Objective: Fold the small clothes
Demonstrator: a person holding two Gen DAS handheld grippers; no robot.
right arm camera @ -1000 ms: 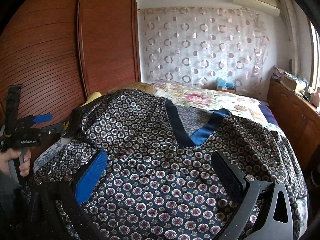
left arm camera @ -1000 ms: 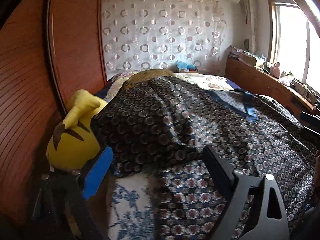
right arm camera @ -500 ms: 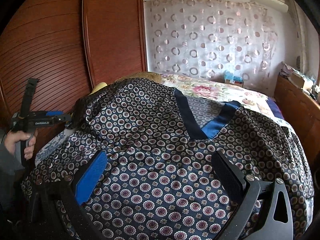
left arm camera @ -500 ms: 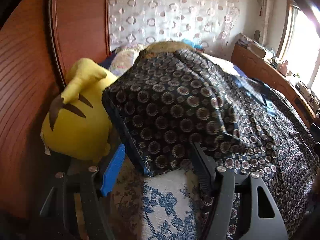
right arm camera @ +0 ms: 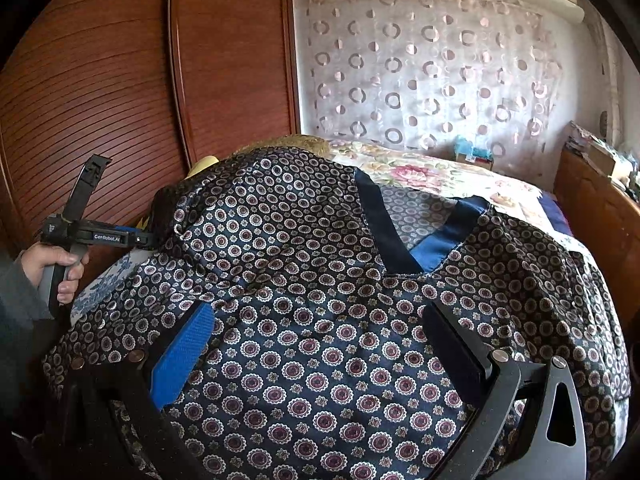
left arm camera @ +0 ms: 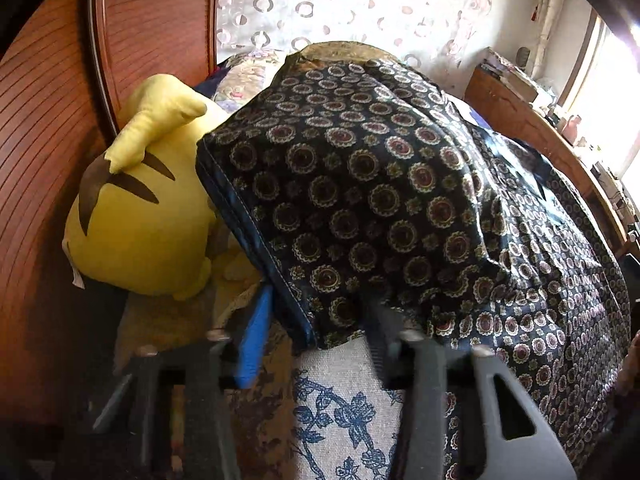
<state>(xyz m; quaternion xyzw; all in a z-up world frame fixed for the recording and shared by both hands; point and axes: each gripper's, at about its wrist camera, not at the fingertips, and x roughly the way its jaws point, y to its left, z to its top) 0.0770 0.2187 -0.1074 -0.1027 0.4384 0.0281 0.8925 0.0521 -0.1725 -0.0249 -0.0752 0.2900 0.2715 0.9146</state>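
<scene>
A dark navy shirt with a circle-medallion print (right arm camera: pixel 320 280) lies spread over the bed, its blue V-neck (right arm camera: pixel 420 240) facing up. Its left sleeve, with a dark blue cuff edge (left arm camera: pixel 256 248), drapes toward the left side. My left gripper (left arm camera: pixel 320 312) is open, and the sleeve's corner lies between its fingers. It also shows in the right wrist view (right arm camera: pixel 144 238), held by a hand at the sleeve. My right gripper (right arm camera: pixel 316 332) is open and hovers over the shirt's lower front, holding nothing.
A yellow plush toy (left arm camera: pixel 140 208) sits against the wooden wardrobe (left arm camera: pixel 48 120) on the left. A blue-flowered white sheet (left arm camera: pixel 340 400) covers the bed. A patterned curtain (right arm camera: pixel 432 72) hangs behind. A wooden ledge with clutter (left arm camera: pixel 540 120) runs along the right.
My left gripper has moved forward and down to the sleeve corner, and its jaws have narrowed around it. My right gripper has stayed nearly still over the shirt.
</scene>
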